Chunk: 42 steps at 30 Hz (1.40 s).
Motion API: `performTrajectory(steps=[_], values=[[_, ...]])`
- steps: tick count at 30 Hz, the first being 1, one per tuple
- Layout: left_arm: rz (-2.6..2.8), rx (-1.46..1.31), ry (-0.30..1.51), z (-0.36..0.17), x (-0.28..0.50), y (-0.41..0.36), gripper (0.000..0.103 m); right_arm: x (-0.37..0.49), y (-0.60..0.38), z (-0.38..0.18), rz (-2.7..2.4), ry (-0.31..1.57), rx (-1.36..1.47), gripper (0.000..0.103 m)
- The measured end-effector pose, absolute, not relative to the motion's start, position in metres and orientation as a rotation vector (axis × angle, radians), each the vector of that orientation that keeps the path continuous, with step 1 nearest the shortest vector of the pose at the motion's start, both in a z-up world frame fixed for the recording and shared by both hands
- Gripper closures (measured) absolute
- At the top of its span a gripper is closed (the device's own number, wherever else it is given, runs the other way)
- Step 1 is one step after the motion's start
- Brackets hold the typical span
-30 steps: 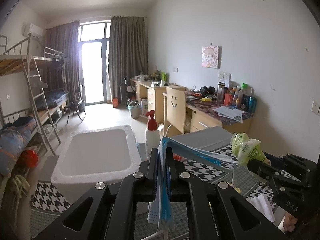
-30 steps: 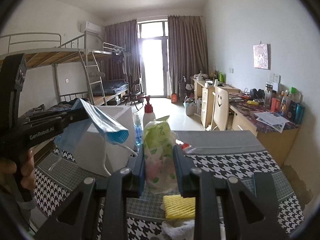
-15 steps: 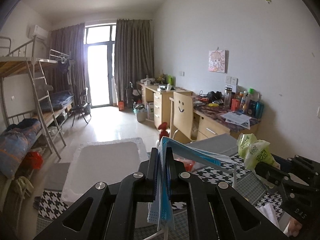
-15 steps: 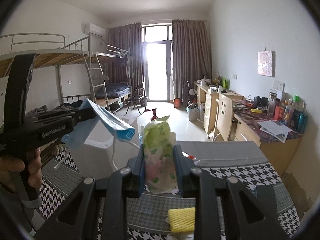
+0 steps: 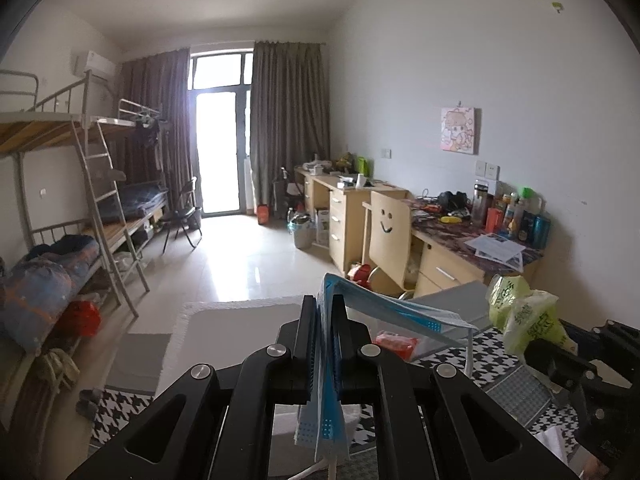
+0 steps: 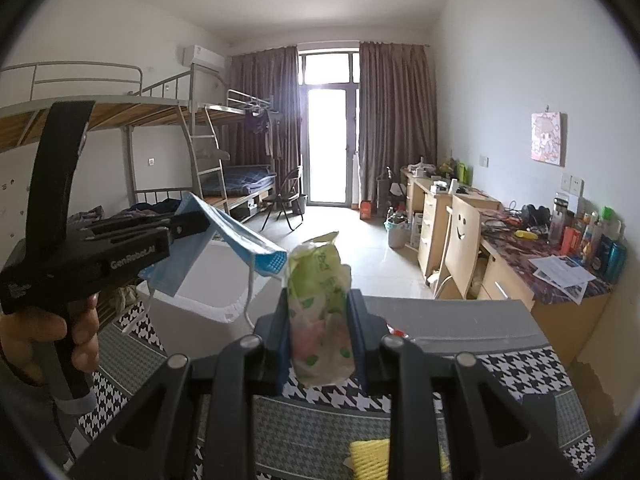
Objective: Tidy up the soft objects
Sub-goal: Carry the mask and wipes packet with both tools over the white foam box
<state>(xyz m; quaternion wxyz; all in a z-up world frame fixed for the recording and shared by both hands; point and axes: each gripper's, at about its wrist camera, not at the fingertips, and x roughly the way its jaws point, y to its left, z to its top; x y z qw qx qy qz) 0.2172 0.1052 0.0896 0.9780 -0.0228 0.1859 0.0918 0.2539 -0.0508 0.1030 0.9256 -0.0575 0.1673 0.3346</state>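
My left gripper (image 5: 323, 344) is shut on a blue face mask (image 5: 384, 312), held up over a white basket (image 5: 224, 328). The mask hangs from its jaws, straps dangling. In the right wrist view the left gripper (image 6: 188, 226) and the mask (image 6: 240, 252) are at the left, above the white basket (image 6: 208, 296). My right gripper (image 6: 320, 320) is shut on a green tissue pack (image 6: 320, 312), held above the houndstooth tablecloth (image 6: 520, 364). The pack also shows in the left wrist view (image 5: 524, 312) at the right.
A yellow sponge (image 6: 376, 454) lies on the table below my right gripper. A red packet (image 5: 394, 342) lies on the cloth by the basket. A chair with a smiley face (image 5: 388, 232), desks and a bunk bed (image 5: 80, 200) stand beyond.
Both grippers have risen with their loads. The pump bottle by the basket has dropped out of sight and more of the room's floor shows.
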Motion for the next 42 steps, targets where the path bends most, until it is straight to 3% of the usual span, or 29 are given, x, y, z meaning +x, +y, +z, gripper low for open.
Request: performTrajectory(steps=[26, 42], values=[[0.377, -0.049, 0.416, 0.086, 0.234, 0.153, 0.096, 0.272, 0.004, 0.118, 0.811, 0.375, -0.174, 0.073], [0.421, -0.061, 0.531, 0.067, 0.264, 0.185, 0.096, 0.288, 0.035, 0.112, 0.842, 0.43, -0.226, 0.073]])
